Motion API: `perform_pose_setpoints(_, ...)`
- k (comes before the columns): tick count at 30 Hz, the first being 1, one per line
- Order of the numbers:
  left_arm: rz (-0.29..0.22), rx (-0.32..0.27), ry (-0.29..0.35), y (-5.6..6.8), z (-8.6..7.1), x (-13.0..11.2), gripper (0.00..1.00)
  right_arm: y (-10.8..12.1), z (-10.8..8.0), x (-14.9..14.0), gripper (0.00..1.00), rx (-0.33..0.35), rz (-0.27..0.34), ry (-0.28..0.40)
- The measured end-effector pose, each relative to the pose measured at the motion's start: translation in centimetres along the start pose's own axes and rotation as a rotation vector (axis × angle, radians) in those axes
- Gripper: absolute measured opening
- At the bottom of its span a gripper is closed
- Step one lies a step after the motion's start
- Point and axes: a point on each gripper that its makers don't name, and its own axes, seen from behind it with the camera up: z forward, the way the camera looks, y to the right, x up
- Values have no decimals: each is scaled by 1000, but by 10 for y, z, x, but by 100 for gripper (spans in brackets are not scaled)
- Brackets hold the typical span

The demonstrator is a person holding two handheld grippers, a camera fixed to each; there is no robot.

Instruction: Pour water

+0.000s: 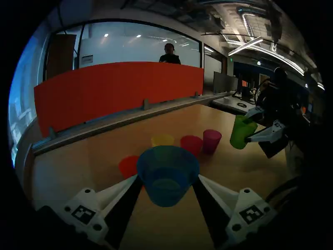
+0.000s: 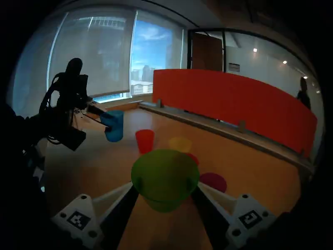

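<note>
Here a wooden counter [image 1: 233, 175] runs to an orange partition [image 1: 116, 89] along its far edge. The left hand-held gripper [image 1: 167, 185] grasps a blue cup [image 1: 167, 168], the right hand-held gripper [image 2: 165, 189] a green cup [image 2: 165, 175], both held above the counter; fingertips hidden, contents unclear.

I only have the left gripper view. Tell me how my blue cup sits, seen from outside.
Observer: In the right gripper view the blue cup stands about upright in the left gripper, not tipped to pour.
Operator: Check the grip on the green cup up close.
Observer: The right gripper has one finger against each side of the green cup.
Operator: Say what lies behind my gripper.
Observer: A large window showing sky and buildings.
</note>
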Motion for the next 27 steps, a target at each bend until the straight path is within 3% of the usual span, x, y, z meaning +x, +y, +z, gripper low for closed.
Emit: perform_pose_setpoints(27, 5, 27, 83, -5, -20, 29, 83, -12, -4, 23, 86, 15, -14, 51)
